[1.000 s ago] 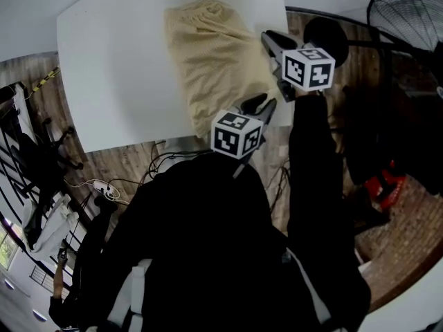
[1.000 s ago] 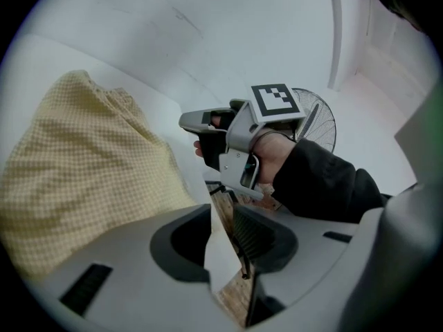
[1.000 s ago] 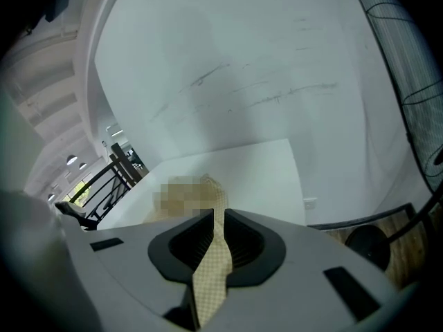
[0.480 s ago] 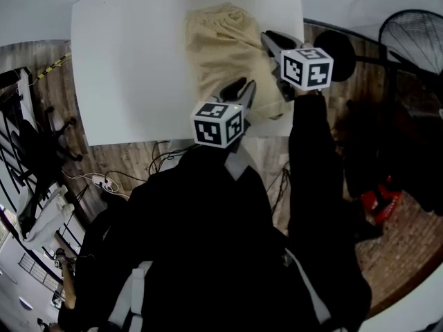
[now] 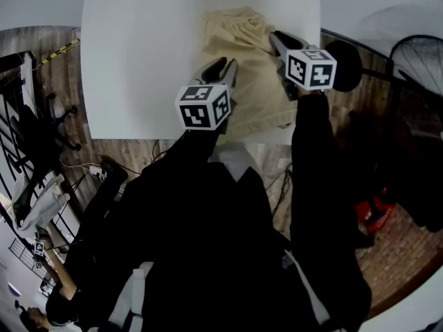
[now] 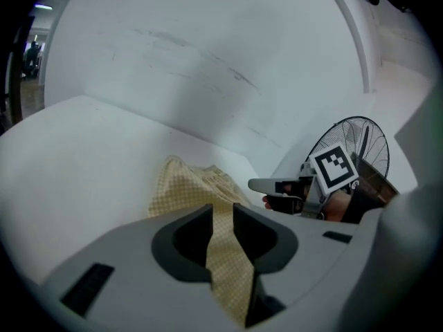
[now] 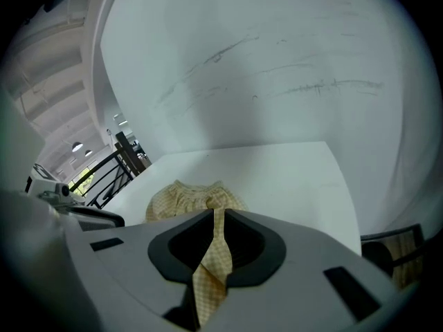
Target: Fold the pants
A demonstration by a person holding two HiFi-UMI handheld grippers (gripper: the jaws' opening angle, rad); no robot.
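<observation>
The white surface (image 5: pixel 138 61) carries the pale yellow checked pants (image 5: pixel 242 54) toward its right side, their near end partly hidden in the head view behind the marker cubes, where the left hand-held gripper (image 5: pixel 220 66) and right hand-held gripper (image 5: pixel 278 40), side by side, each pinch a fold of fabric.

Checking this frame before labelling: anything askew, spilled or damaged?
Nothing spilled or damaged. The pants lie off-centre, close to the right edge of the table, with the waistband bunched at the far end. The left gripper and the right gripper are each shut on a pinch of fabric.
</observation>
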